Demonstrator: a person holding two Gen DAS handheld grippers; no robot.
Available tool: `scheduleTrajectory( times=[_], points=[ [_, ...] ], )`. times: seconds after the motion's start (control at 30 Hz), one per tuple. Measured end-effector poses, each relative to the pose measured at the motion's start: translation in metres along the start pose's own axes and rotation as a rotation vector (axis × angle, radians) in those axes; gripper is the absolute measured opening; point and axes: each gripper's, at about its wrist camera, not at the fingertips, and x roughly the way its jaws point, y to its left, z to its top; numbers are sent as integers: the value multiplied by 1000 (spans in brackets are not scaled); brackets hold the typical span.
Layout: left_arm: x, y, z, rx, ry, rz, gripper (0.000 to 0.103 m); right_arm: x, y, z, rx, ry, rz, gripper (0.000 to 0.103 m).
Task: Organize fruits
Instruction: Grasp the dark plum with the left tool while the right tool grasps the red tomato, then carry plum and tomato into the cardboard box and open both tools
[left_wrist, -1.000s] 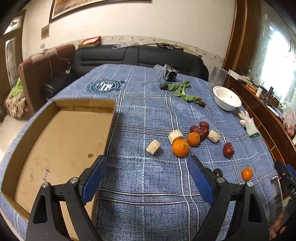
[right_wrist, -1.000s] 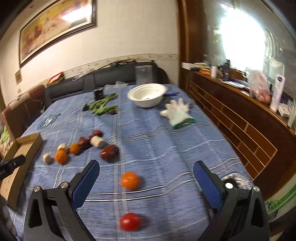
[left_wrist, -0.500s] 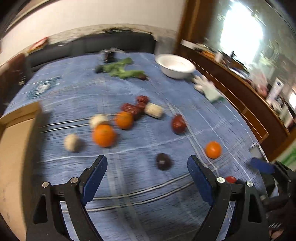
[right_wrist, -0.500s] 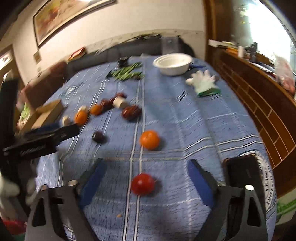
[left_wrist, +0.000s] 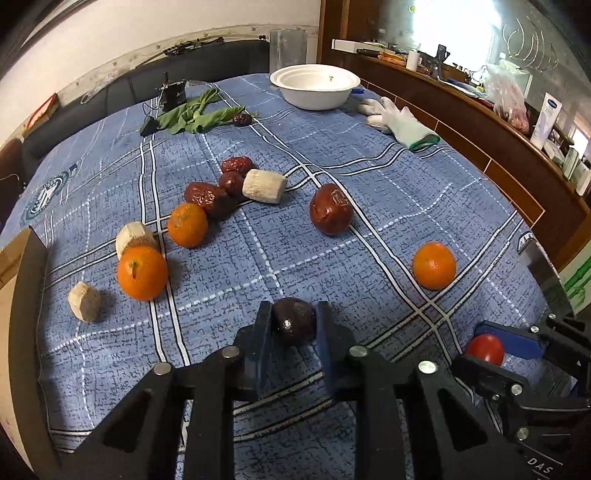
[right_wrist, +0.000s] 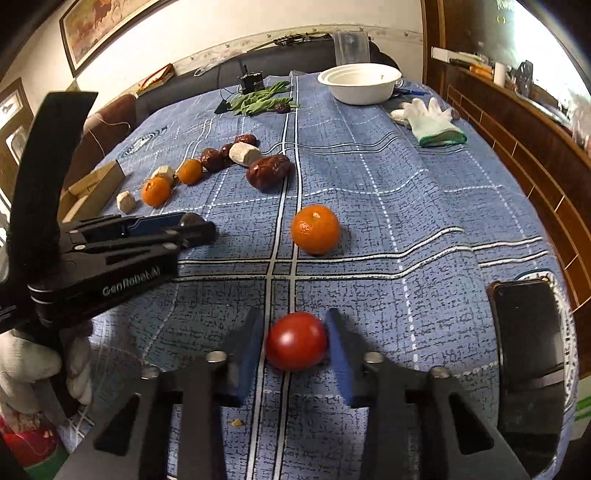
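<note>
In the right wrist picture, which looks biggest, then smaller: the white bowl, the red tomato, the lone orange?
1. white bowl, widest even though farthest.
2. red tomato, though nearness to the camera enlarges it.
3. lone orange, close behind; its real size against the tomato is unsure.

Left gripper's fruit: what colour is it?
Very dark purple-brown, almost black and glossy. The small fruit sits between the left gripper pads, clearest in the left wrist view.

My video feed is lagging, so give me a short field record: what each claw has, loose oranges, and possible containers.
left claw: shut on small dark purple round fruit
right claw: shut on small red round tomato
loose oranges: three in left wrist view; nearest is the lone orange mandarin
containers: white round bowl at far end; brown cardboard box at left table edge
</note>
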Motion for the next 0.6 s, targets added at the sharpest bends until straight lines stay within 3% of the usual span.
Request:
scheduleTrajectory(
  times=[0.33,0.6],
  points=[
    [-51,41,-15,-129,-74,-45,21,-22,21,8,-40,-35,4,34],
    [-141,126,-39,-273,-200,44,22,-53,100,45,-183,-130,129,35]
  ],
)
